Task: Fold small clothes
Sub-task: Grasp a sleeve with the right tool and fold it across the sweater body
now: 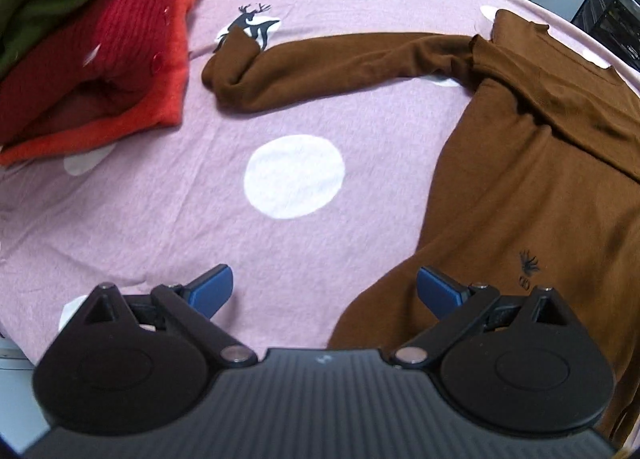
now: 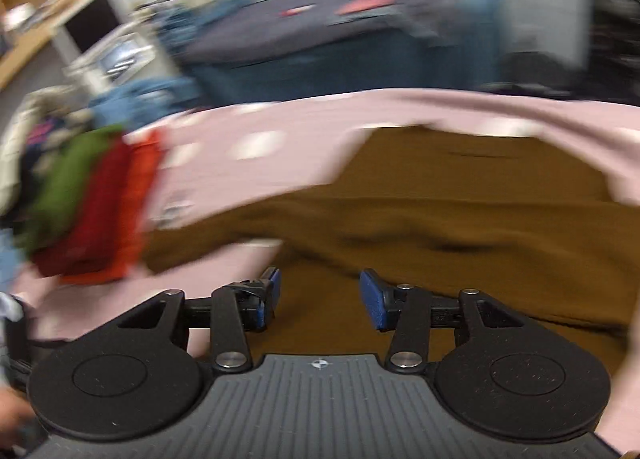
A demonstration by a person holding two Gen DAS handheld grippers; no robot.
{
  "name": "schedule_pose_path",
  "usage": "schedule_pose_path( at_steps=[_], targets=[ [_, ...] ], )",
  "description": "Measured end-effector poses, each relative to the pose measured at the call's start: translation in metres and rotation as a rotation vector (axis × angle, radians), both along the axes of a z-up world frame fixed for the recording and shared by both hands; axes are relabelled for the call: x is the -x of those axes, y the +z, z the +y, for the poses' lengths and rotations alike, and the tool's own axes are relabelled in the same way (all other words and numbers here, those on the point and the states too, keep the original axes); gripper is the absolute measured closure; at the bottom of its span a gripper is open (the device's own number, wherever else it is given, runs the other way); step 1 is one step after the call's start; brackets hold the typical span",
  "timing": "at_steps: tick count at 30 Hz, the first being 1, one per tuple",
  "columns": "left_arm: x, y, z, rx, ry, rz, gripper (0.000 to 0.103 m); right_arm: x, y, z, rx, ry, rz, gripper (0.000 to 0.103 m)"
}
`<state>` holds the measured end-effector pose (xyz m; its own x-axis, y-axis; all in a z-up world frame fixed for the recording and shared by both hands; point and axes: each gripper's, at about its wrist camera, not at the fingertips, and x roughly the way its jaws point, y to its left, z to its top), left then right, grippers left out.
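While both grippers hang empty, the brown sweater (image 1: 540, 179) lies spread flat on the right of the pink dotted sheet (image 1: 160, 219), one sleeve (image 1: 320, 63) stretched out leftward. The left gripper (image 1: 324, 291) stands wide open over the hem; the right gripper (image 2: 318, 299) is open above the body, nothing between its pads. Judgement: sleeve folding is in hand, and next calls for pinching the cuff and carrying it across the body. A folded stack (image 1: 92, 47) of green, red and orange knits sits far left. The room beyond is blurred, with cluttered shelving.
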<state>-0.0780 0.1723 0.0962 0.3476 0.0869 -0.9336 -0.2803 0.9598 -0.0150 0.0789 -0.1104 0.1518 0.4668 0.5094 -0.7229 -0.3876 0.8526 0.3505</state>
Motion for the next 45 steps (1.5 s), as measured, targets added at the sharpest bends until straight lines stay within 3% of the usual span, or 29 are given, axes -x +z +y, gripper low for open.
schedule_pose_path(
  at_steps=[5,7,10,14,19,22,23,24,26,28,32,35,38,41,45],
  targets=[
    [0.014,-0.011,0.009,0.013,-0.035,0.003,0.001,-0.018,-0.008,0.118,-0.034,0.215,0.012,0.035],
    [0.02,-0.013,0.013,0.031,-0.028,0.0,0.001,-0.029,-0.018,0.158,-0.034,0.267,0.067,0.035],
    [0.03,-0.014,0.021,0.042,-0.015,-0.025,0.001,-0.036,-0.039,0.206,-0.039,0.298,0.148,0.035],
    [0.043,-0.015,0.033,0.028,-0.023,-0.031,0.0,-0.046,-0.058,0.265,0.025,0.299,0.17,0.035],
    [0.056,-0.022,0.054,0.021,0.016,-0.01,0.0,-0.057,-0.083,0.3,0.053,0.271,0.224,0.032],
    [0.058,-0.022,0.062,0.027,0.028,-0.013,0.0,-0.061,-0.096,0.316,0.089,0.272,0.236,0.058],
    [0.056,-0.021,0.063,0.027,0.026,-0.017,0.0,-0.061,-0.098,0.318,0.105,0.284,0.238,0.09],
    [0.054,-0.019,0.063,0.028,0.023,-0.024,0.0,-0.062,-0.096,0.32,0.122,0.294,0.233,0.093],
    [0.05,-0.014,0.062,0.032,0.014,-0.05,0.0,-0.065,-0.081,0.317,0.083,0.295,0.192,0.093],
    [0.044,-0.006,0.06,0.042,0.004,-0.09,0.0,-0.076,-0.053,0.31,-0.027,0.276,0.165,0.093],
    [0.024,0.007,0.051,0.08,-0.042,-0.137,0.0,-0.116,0.03,0.291,-0.392,0.188,0.176,0.093],
    [0.006,0.015,0.035,0.067,-0.098,-0.162,0.0,-0.141,0.094,0.282,-0.599,0.186,0.149,0.093],
    [-0.011,0.024,0.027,0.069,-0.135,-0.206,0.0,-0.162,0.141,0.276,-0.661,0.177,0.096,0.093],
    [-0.028,0.037,0.023,0.102,-0.139,-0.272,0.0,-0.176,0.167,0.262,-0.733,0.176,0.074,0.093],
    [-0.055,0.044,0.018,0.165,-0.162,-0.323,0.0,-0.184,0.174,0.252,-0.641,0.157,-0.006,0.093]
  ],
)
